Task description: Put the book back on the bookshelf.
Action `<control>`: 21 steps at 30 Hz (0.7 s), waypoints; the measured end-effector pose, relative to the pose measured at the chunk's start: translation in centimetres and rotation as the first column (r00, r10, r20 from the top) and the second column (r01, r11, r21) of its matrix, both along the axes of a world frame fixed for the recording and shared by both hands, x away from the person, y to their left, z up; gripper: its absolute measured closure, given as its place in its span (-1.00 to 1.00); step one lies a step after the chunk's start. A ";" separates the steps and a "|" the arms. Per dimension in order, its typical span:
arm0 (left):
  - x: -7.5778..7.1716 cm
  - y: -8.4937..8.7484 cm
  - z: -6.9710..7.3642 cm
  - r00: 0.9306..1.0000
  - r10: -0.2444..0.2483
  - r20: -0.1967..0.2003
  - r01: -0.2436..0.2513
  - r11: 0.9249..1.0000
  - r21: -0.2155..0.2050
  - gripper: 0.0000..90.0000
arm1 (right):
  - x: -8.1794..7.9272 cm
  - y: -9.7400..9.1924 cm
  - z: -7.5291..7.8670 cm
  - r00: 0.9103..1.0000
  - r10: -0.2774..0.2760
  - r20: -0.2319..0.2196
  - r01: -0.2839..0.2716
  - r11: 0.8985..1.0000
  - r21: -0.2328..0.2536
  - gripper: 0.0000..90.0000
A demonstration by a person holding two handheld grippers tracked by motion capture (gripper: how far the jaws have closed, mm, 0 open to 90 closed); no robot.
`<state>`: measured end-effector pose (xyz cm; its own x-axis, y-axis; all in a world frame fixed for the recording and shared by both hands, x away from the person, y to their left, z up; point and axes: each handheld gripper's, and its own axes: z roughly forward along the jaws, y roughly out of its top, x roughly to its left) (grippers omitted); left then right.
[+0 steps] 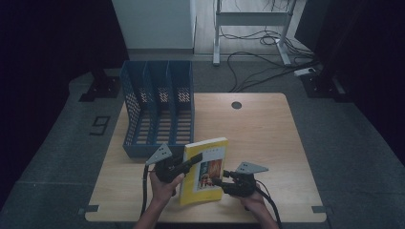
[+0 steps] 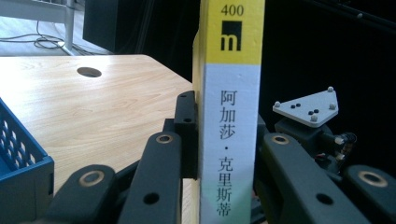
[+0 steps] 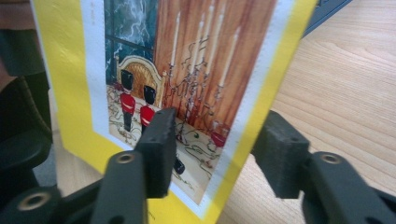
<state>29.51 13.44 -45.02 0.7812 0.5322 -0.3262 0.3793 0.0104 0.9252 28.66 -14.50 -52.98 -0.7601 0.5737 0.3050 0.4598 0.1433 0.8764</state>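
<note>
Book (image 1: 205, 171) stands upright near the counter's (image 1: 267, 129) front edge, left tool (image 1: 193, 161) clenched on its spine; right tool (image 1: 218, 182) straddles the cover edge, pads off. Filing into the rack (image 1: 160, 107) not done.

blue file rack (image 1: 159, 112), wooden table (image 1: 267, 138)

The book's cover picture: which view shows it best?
The right gripper view: the yellow book shows soldiers and candles up close. The high view gives the cover small and dim; the left gripper view shows its spine.
</note>
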 end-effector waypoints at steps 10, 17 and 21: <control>0.2 0.6 0.0 0.999 -0.027 -0.017 0.027 1.000 -0.016 0.62 | -0.1 -0.6 0.3 1.000 0.011 0.006 -0.011 1.000 0.004 0.42; -0.3 0.9 0.7 0.998 -0.061 -0.001 0.061 0.998 0.019 0.57 | -0.5 -0.4 1.3 0.997 -0.021 0.079 0.024 0.998 -0.050 0.45; -0.4 0.9 0.6 0.998 -0.063 0.003 0.063 0.998 0.028 0.56 | -0.7 -0.3 1.7 0.995 -0.035 0.096 0.043 0.996 -0.081 0.45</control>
<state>29.07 14.33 -44.38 0.8148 0.4904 -0.3091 0.3747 -0.0388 0.9263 27.96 -14.77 -51.24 -0.7597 0.6239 0.1833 0.3824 0.2006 0.9020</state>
